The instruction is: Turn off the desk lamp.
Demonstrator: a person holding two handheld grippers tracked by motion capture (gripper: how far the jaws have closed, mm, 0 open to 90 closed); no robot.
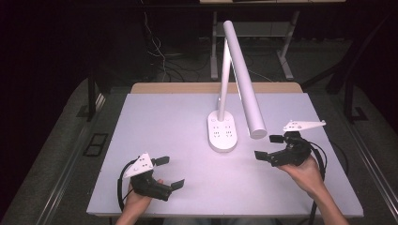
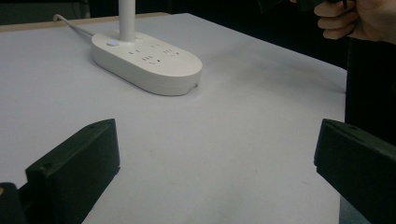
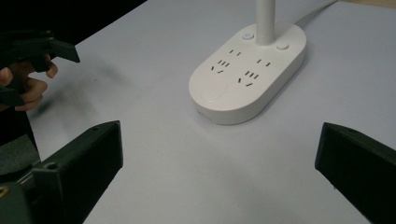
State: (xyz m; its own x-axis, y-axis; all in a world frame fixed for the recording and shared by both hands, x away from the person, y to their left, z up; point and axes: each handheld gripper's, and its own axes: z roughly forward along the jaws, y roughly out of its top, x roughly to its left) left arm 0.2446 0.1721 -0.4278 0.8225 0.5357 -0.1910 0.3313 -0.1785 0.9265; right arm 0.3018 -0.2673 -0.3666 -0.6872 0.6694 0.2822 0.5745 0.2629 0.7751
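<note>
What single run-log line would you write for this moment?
left gripper: open, empty | right gripper: open, empty, beside lamp | desk lamp: upright on table, untouched

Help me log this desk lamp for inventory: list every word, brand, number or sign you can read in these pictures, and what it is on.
No readable text anywhere.
Lamp base: socket slots and two round buttons, no letters or numbers legible.
Lamp head: plain white, no marking.
Left tool and right tool: plain black, with unmarked grey plates.
Table: no print.
</note>
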